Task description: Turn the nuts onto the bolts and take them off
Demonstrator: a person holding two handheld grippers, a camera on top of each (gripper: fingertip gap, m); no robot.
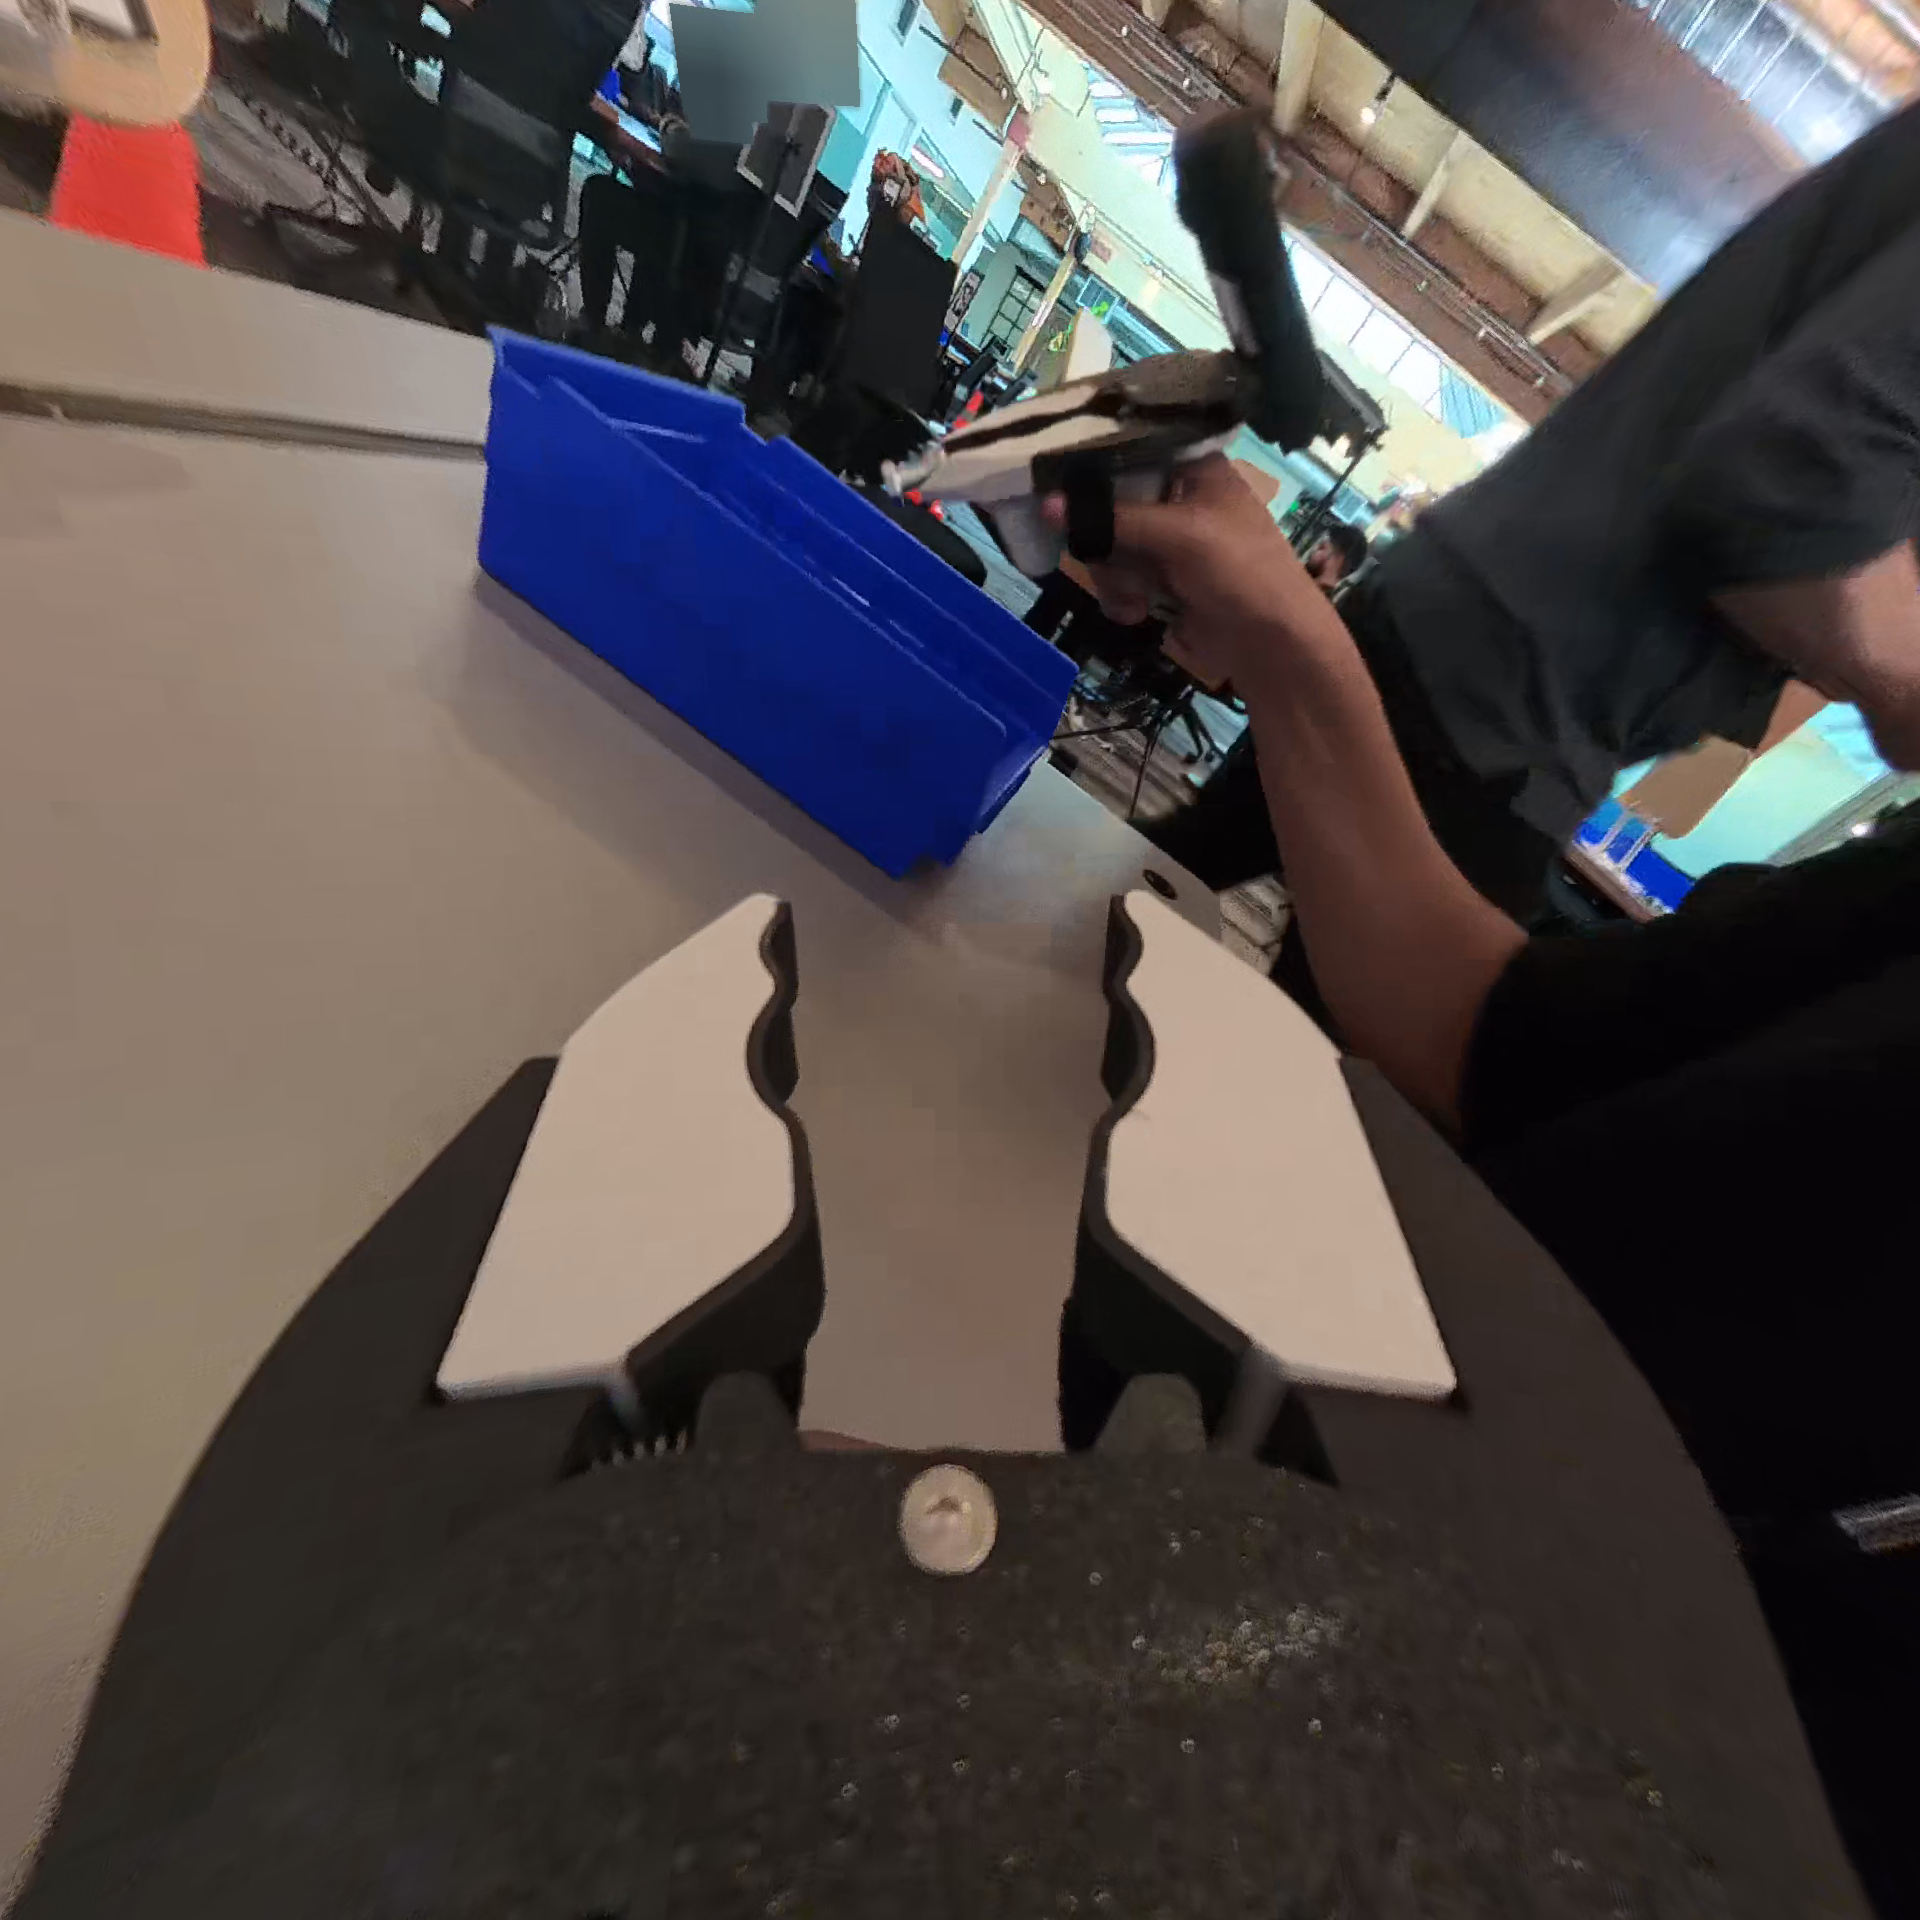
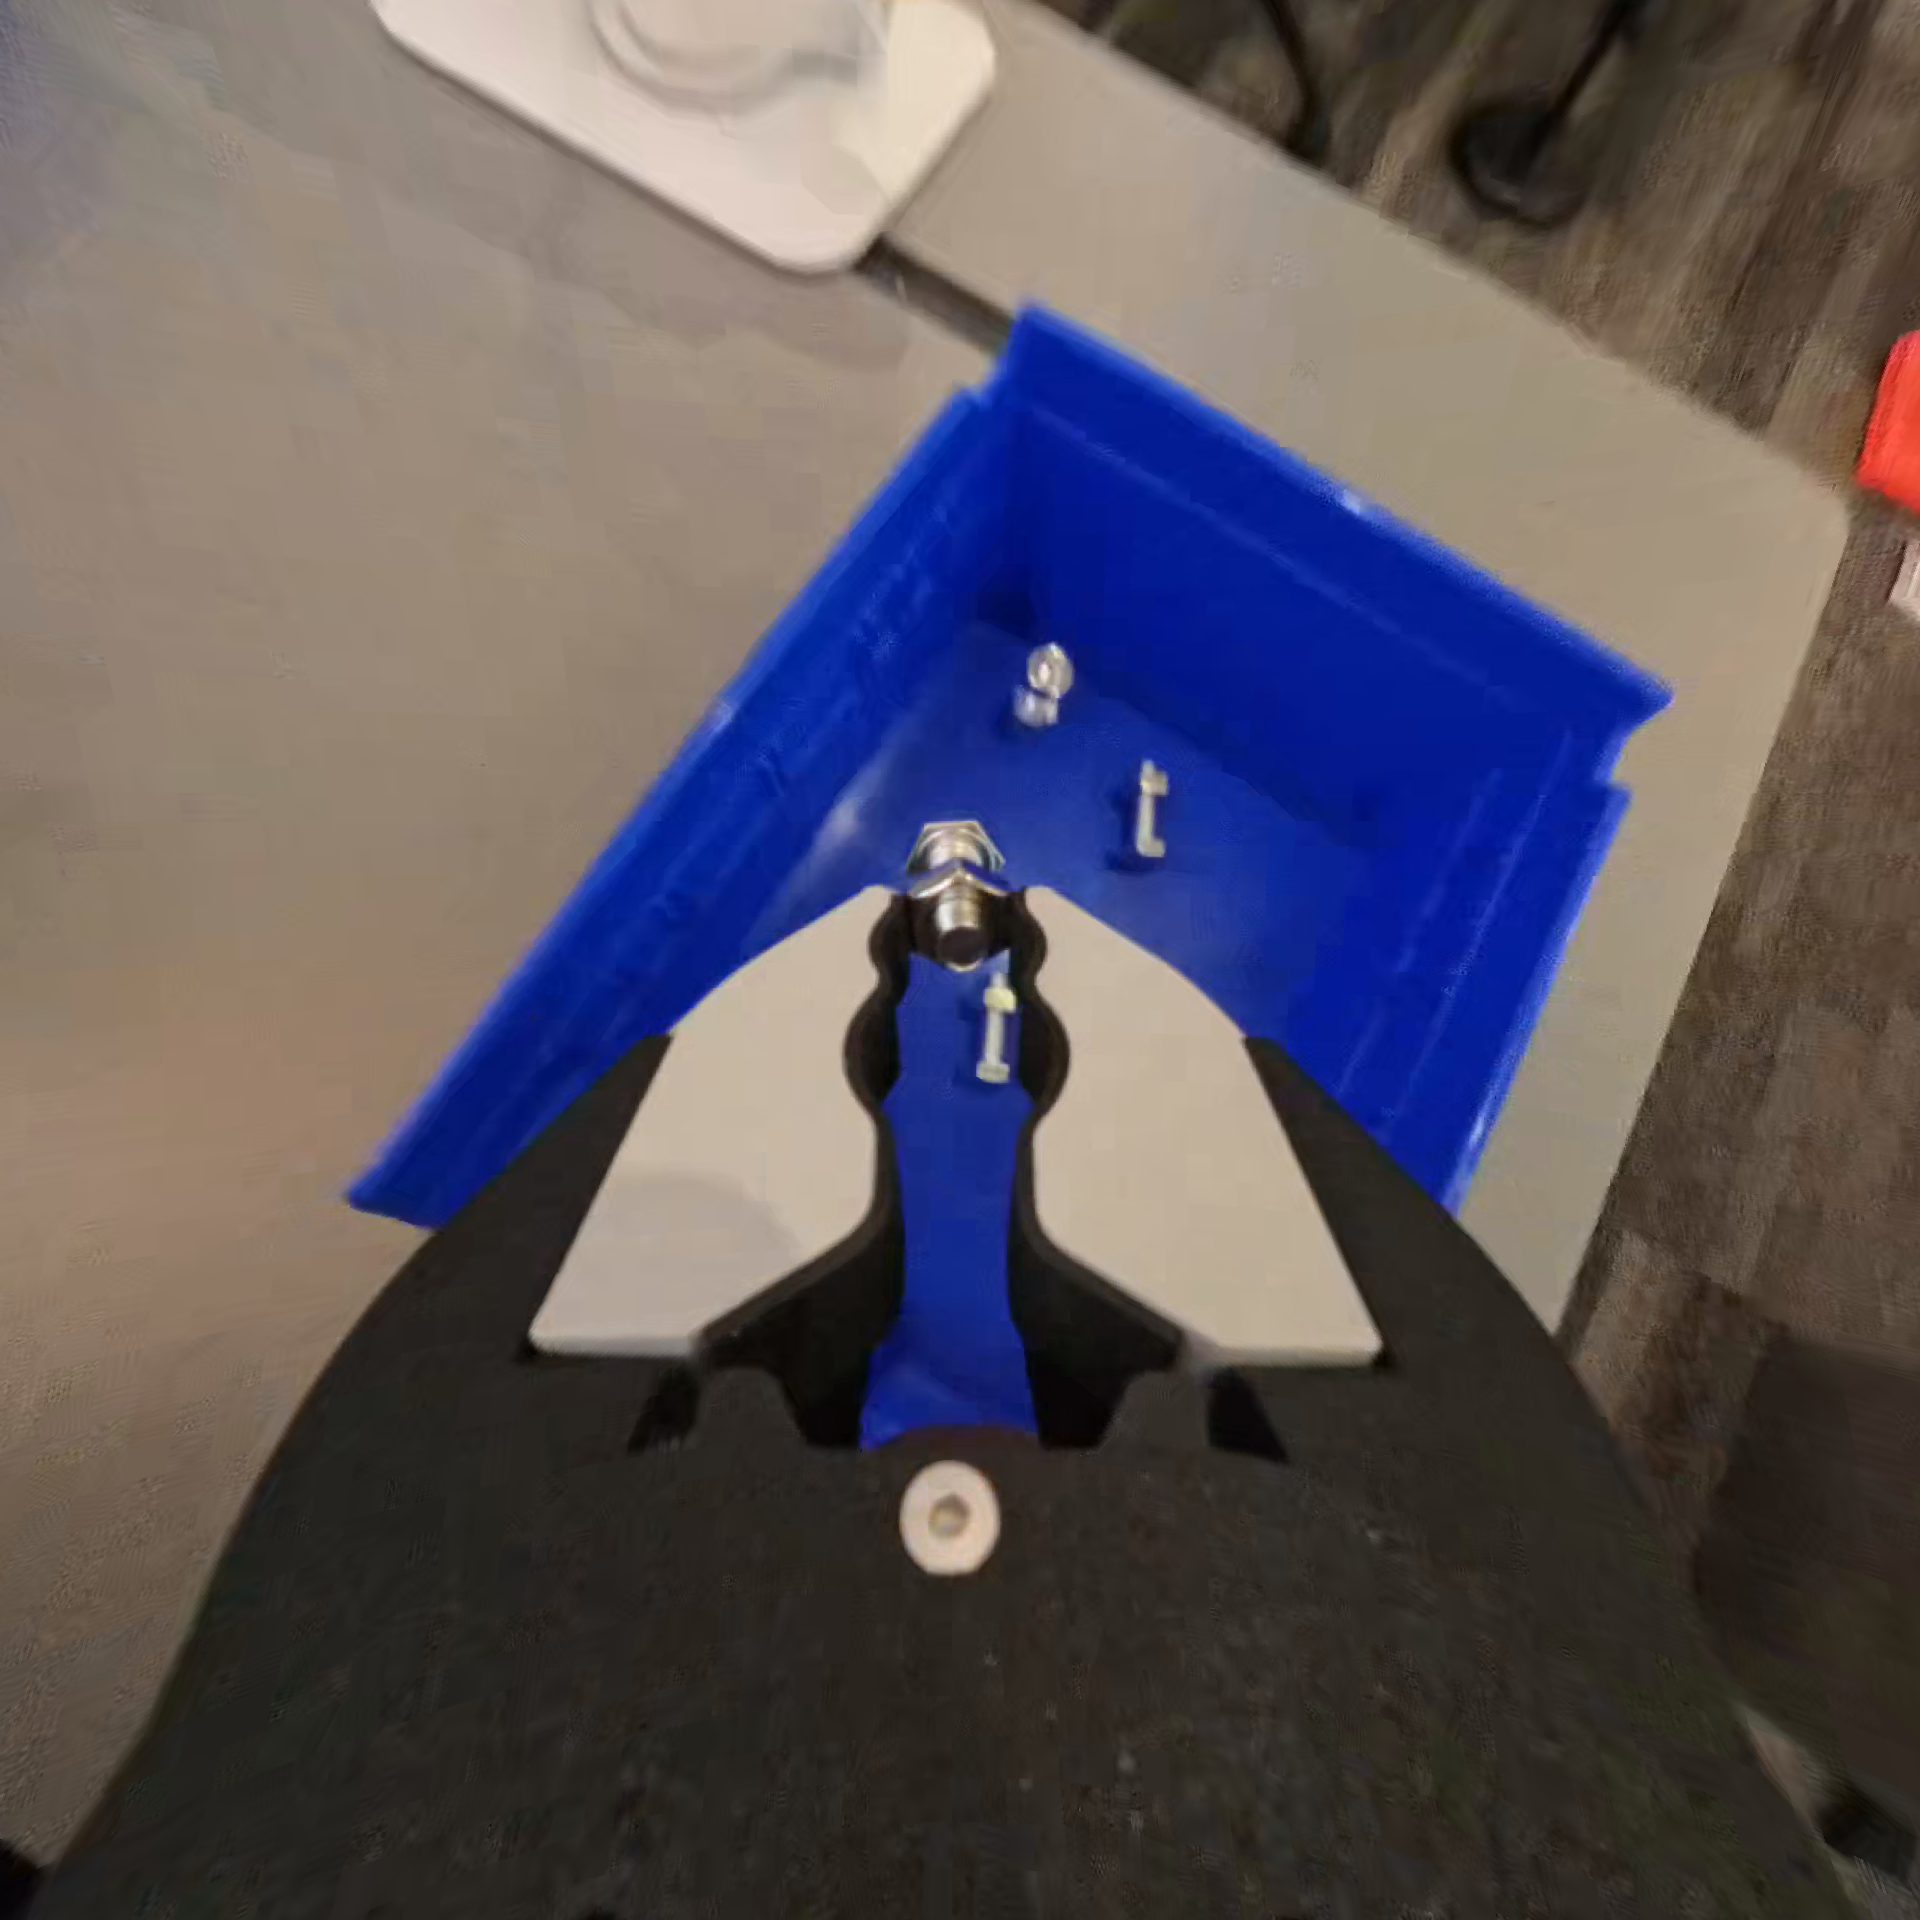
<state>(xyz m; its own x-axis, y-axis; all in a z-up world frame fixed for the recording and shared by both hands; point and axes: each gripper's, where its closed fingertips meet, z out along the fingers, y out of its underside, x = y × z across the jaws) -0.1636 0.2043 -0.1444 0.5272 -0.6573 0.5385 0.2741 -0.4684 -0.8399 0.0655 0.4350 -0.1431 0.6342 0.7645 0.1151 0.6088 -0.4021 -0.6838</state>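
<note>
A white square object (image 2: 717, 104) sits on the grey table (image 2: 260, 520) at upper left; an orange-red item (image 2: 1893, 436) at right edge.

Grey table (image 2: 312, 520): blue bin (image 2: 1299, 582), white tray (image 2: 831, 177).

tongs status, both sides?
Left tongs: open, empty, over the table.
Right tongs: shut on a bolt with nuts, above the blue bin.

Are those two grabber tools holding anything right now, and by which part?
The right gripper pinches a silver metal bolt with nuts by its shank near one end, over the blue plastic bin. The left gripper holds nothing.
</note>
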